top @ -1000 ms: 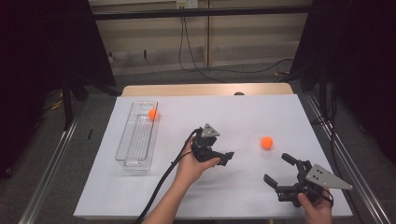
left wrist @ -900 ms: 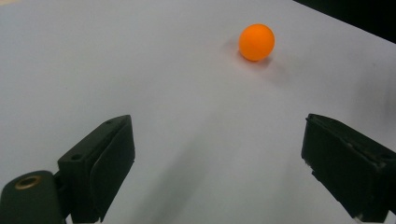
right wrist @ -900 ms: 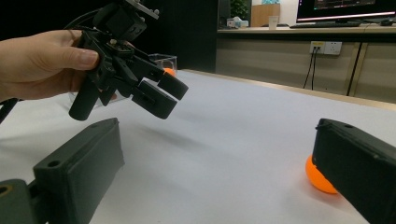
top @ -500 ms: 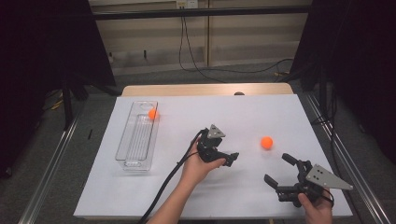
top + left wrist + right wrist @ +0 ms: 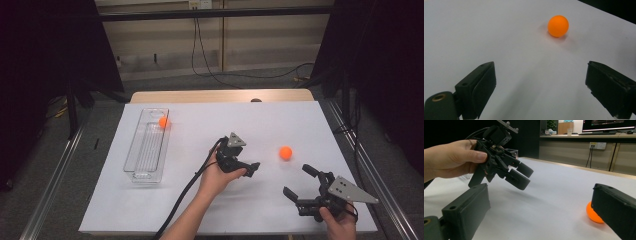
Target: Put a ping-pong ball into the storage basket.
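Observation:
An orange ball (image 5: 285, 153) lies on the white table top, right of centre. My left gripper (image 5: 253, 169) hovers just left of it, jaws pointing toward it and open, with nothing between them. In the left gripper view the orange ball (image 5: 558, 26) sits ahead of the wide-apart jaws of the left gripper (image 5: 540, 72). My right gripper (image 5: 298, 180) stands open near the front right edge, below the ball. In the right gripper view its jaws (image 5: 540, 192) frame the left gripper (image 5: 520, 176), and the ball (image 5: 592, 215) peeks out beside the right jaw. A second orange ball (image 5: 163, 122) rests in the clear tray (image 5: 141, 172).
The clear tray stands lengthwise on the left part of the table. A black cable (image 5: 187, 195) trails from the left gripper toward the front edge. Metal rails (image 5: 52, 185) run along both sides of the table, with dark curtains around.
My left gripper has shifted slightly to the right, toward the loose ball. The right gripper and both balls have kept still.

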### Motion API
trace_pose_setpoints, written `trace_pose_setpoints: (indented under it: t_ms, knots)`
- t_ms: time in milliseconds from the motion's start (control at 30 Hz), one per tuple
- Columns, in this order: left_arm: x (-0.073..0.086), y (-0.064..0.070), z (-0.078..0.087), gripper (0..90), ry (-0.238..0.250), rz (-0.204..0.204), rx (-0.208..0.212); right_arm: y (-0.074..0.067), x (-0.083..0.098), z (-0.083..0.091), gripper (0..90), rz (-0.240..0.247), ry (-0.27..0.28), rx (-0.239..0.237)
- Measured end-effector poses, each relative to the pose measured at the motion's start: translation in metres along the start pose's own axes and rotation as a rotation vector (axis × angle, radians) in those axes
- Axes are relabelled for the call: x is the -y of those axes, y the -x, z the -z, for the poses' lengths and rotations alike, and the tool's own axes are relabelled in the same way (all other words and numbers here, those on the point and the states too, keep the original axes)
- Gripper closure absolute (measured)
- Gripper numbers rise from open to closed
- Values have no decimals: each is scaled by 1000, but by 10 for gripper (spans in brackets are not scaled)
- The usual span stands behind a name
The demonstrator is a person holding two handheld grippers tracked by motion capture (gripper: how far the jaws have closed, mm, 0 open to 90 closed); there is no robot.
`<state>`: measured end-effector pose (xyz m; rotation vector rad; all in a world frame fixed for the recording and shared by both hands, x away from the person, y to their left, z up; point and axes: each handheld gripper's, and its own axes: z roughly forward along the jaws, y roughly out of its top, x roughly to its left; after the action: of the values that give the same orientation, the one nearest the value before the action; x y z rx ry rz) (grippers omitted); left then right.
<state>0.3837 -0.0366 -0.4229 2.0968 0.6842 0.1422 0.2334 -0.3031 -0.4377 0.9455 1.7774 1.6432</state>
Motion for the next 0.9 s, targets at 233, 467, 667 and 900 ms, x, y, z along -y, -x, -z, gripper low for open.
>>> trace_pose_setpoints:
  t_ms: [233, 467, 667, 900]
  knots:
    - [-2, 1, -5, 97, -4, -5, 0, 0, 0, 0, 11, 1, -2, 0]
    - [-4, 2, -10, 97, -4, -10, 2, 0, 0, 0, 11, 3, -10, 3]
    - [-6, 5, -15, 97, -3, -16, 8, 0, 0, 0, 8, 5, -9, 1]
    - [-10, 7, -20, 97, 0, -20, 6, 0, 0, 1, 7, 5, -6, 1]
